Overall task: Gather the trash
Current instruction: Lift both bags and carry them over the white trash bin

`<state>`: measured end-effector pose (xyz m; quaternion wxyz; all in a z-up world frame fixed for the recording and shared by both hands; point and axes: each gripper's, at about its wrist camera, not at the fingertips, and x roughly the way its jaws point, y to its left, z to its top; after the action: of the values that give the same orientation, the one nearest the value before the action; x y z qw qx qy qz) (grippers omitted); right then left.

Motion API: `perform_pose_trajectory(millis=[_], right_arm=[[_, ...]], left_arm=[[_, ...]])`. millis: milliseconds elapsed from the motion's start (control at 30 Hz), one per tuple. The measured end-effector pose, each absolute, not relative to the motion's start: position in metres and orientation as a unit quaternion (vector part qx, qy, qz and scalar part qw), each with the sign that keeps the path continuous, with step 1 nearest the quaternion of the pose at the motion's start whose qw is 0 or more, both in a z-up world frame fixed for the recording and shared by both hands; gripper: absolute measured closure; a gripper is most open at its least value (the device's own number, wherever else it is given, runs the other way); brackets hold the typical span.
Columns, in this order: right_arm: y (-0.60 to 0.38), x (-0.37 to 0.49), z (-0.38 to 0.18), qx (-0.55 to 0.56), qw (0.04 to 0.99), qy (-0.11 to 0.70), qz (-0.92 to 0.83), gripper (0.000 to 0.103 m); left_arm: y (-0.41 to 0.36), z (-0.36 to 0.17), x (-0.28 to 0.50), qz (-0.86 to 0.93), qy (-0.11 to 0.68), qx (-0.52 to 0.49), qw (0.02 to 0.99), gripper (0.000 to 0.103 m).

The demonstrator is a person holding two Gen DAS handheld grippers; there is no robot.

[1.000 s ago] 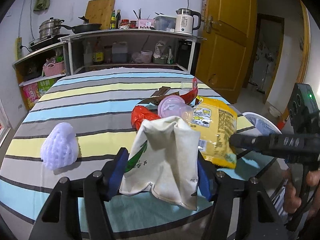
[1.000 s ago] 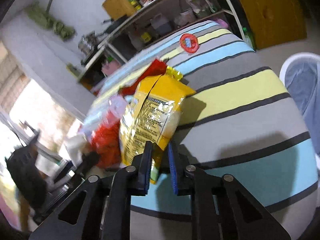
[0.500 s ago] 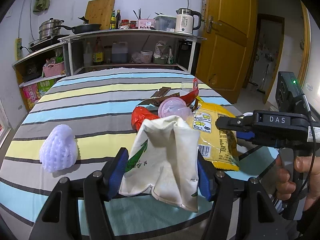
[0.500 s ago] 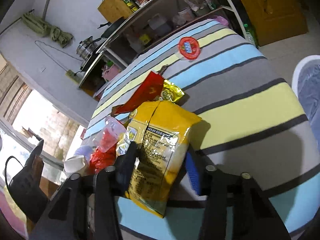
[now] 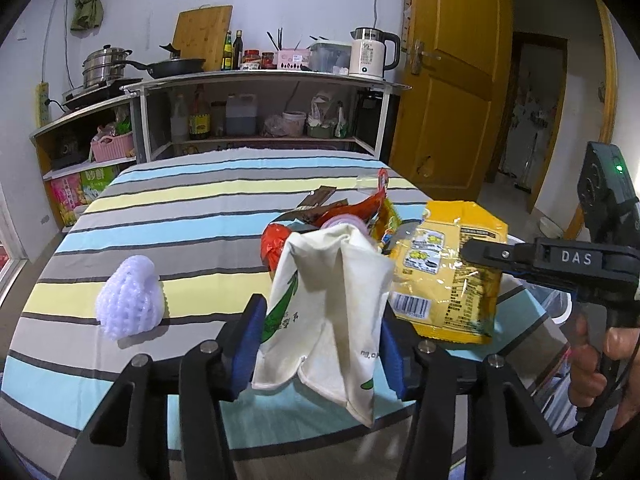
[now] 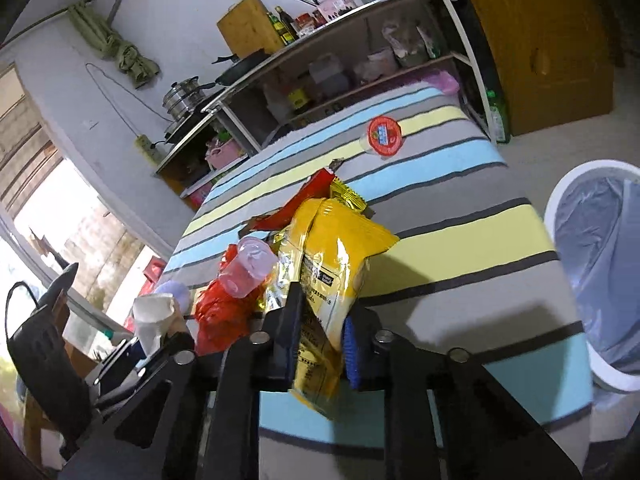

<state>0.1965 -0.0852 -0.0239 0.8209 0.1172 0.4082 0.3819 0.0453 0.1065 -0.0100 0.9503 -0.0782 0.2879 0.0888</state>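
I have both grippers pitched down toward the near edge of the striped tablecloth (image 5: 192, 216). My left gripper (image 5: 320, 340) sits low and level, its blue pads either side of a crumpled white carton (image 5: 332, 304) with green print. The jaws have just been closing and now press the carton's flanks, so it is pinched at its lower half. The carton stands roughly upright, long axis vertical, its folded top pointing up and away from me and its bottom corners hanging below the pads over the table edge.

My right gripper (image 6: 320, 336) comes in from the right in the left wrist view, held by a hand (image 5: 600, 364) around its grip. Its jaws have also just been closing and now pinch the yellow snack bag (image 6: 328, 264). The bag's long axis runs up and away from the fingers, its sealed top leaning toward the far side of the table and its lower end drooping below the pads. In the left view it appears lifted off the cloth.

Behind both lie a red wrapper (image 6: 216, 312) and a pink plastic cup (image 6: 248, 268) on its side. A white foam fruit net (image 5: 130, 304) rests to the left, well apart. A lined white bin (image 6: 600, 264) stands beside the table on the right.
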Motion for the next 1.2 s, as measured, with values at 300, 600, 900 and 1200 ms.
perform_pose_trajectory(millis=[300, 600, 900, 1200], right_arm=[[-0.111, 0.185, -0.008, 0.126, 0.833, 0.385, 0.376, 0.095], [-0.136, 0.179, 0.008, 0.137, 0.843, 0.360, 0.377, 0.096], [-0.125, 0.155, 0.028, 0.087, 0.852, 0.316, 0.408, 0.096], [-0.103, 0.124, 0.024, -0.004, 0.863, 0.274, 0.424, 0.097]], left_arm=[[0.091, 0.007, 0.039, 0.082, 0.272, -0.070, 0.956, 0.049], [0.072, 0.024, 0.044, 0.063, 0.257, -0.059, 0.963, 0.049], [0.073, 0.028, 0.044, 0.064, 0.254, -0.061, 0.963, 0.049], [0.074, 0.028, 0.042, 0.074, 0.255, -0.060, 0.962, 0.049]])
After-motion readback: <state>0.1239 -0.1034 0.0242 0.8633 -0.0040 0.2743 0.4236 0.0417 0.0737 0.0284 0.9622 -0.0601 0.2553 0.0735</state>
